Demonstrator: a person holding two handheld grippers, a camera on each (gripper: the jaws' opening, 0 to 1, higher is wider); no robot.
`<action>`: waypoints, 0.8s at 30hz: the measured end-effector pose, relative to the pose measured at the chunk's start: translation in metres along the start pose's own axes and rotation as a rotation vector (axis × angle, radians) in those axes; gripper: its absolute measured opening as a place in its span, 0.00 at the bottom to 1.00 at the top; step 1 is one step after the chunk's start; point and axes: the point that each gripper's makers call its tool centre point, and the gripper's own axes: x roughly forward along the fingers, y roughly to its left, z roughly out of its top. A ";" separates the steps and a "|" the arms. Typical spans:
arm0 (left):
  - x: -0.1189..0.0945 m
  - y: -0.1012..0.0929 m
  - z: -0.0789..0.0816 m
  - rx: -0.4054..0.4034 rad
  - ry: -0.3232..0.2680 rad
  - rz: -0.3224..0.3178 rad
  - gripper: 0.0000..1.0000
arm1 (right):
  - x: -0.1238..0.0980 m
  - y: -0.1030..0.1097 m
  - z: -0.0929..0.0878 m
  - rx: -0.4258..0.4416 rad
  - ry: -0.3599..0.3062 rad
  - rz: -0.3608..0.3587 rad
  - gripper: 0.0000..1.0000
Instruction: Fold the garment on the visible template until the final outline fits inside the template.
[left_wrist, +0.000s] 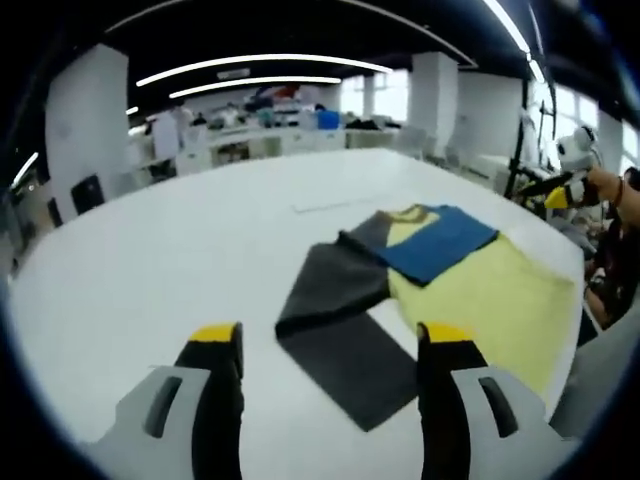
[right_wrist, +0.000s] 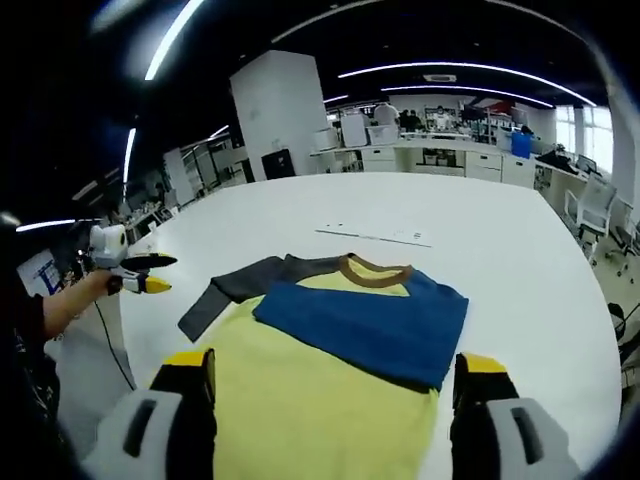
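A shirt lies flat on the white table (left_wrist: 180, 250). It has a yellow body (left_wrist: 495, 300), a brown collar (right_wrist: 375, 268) and a blue sleeve (right_wrist: 365, 325) folded across the chest. Its grey sleeve (left_wrist: 335, 320) stretches out, bent at the elbow. My left gripper (left_wrist: 330, 340) hovers open above the grey sleeve's cuff end, holding nothing. It also appears at the table's side as the left gripper (right_wrist: 140, 275), held by a hand. My right gripper (right_wrist: 335, 365) is open over the yellow hem, empty. The right gripper (left_wrist: 562, 192) also appears beyond the shirt. A thin pale template line (right_wrist: 375, 236) runs behind the collar.
The table edge (right_wrist: 110, 350) runs near the person's arm (right_wrist: 50, 305). Office chairs (right_wrist: 590, 215) stand past the table's far side. Desks and a white pillar (right_wrist: 280, 110) fill the background. Bare tabletop lies beyond the collar (right_wrist: 450, 200).
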 end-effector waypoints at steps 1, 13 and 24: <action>0.003 0.004 -0.001 0.000 -0.002 0.008 0.61 | -0.002 0.002 0.002 0.002 -0.008 0.005 1.00; 0.036 0.040 -0.013 0.034 0.016 0.060 0.44 | -0.010 0.007 -0.003 0.002 -0.008 0.020 0.99; 0.064 0.057 -0.037 0.035 0.083 0.079 0.32 | -0.008 -0.003 -0.009 0.016 -0.018 -0.005 0.99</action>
